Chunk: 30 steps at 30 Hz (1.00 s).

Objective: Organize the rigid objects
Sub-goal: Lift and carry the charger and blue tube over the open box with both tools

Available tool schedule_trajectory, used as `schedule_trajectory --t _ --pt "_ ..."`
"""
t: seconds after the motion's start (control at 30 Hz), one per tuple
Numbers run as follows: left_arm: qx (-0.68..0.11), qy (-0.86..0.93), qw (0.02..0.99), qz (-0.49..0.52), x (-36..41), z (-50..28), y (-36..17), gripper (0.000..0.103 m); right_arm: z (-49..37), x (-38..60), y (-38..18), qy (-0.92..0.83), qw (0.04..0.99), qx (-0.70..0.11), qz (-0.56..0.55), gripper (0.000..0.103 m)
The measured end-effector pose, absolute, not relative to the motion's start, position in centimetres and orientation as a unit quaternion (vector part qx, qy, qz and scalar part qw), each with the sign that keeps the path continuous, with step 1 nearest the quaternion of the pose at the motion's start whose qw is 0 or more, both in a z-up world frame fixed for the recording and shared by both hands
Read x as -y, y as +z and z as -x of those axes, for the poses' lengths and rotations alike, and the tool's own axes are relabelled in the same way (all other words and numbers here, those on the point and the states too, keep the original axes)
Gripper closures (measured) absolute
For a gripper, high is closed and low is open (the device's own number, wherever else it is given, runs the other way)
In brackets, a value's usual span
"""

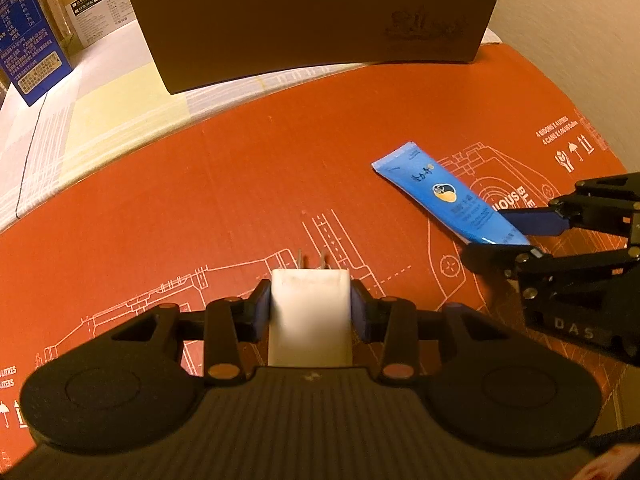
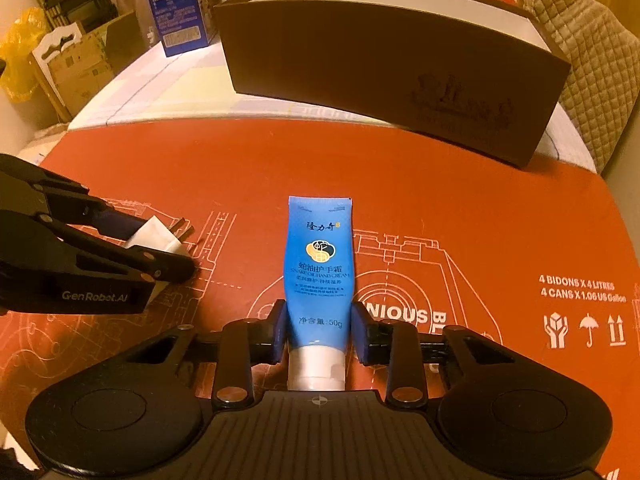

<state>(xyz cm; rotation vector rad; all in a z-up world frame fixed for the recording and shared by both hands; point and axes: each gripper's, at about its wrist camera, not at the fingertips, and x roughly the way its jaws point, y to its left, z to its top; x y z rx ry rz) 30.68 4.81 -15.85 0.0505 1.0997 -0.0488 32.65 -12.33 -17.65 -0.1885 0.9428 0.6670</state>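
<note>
- Right wrist view: right gripper [image 2: 319,330] clamped a smooth blue hand-cream tube [image 2: 319,264] on orange corrugated cardboard [image 2: 480,208]; white cap nearest the camera, long axis toward the brown box [image 2: 384,92].
- Left gripper [image 1: 311,308] pinched a blocky white plug adapter [image 1: 308,316], prongs forward.

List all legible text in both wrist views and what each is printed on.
"SNAKE OIL HAND CREAM", "50g" plus Chinese lines: blue tube, held in the right tongs.
"GenRobot.AI": left tongs body.
"DAS": right tongs body, left view.
"4 BIDONS X 4 LITRES", "4 CANS X 1.06 US Gallon", "NIOUS BL" (cut off), handling symbols: red cardboard sheet.
Blue carton print and brown box emblem: too blurred to read.
</note>
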Motion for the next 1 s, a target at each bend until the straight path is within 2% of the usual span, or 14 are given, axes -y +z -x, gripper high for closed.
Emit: schedule_trajectory --t 1.0 --pt "-0.49 -0.022 0.871 -0.026 -3.8 -31.3 -11.4 0.067 -32.2 14.4 -13.1 0.338 0.838 -0.426 0.049 0.074"
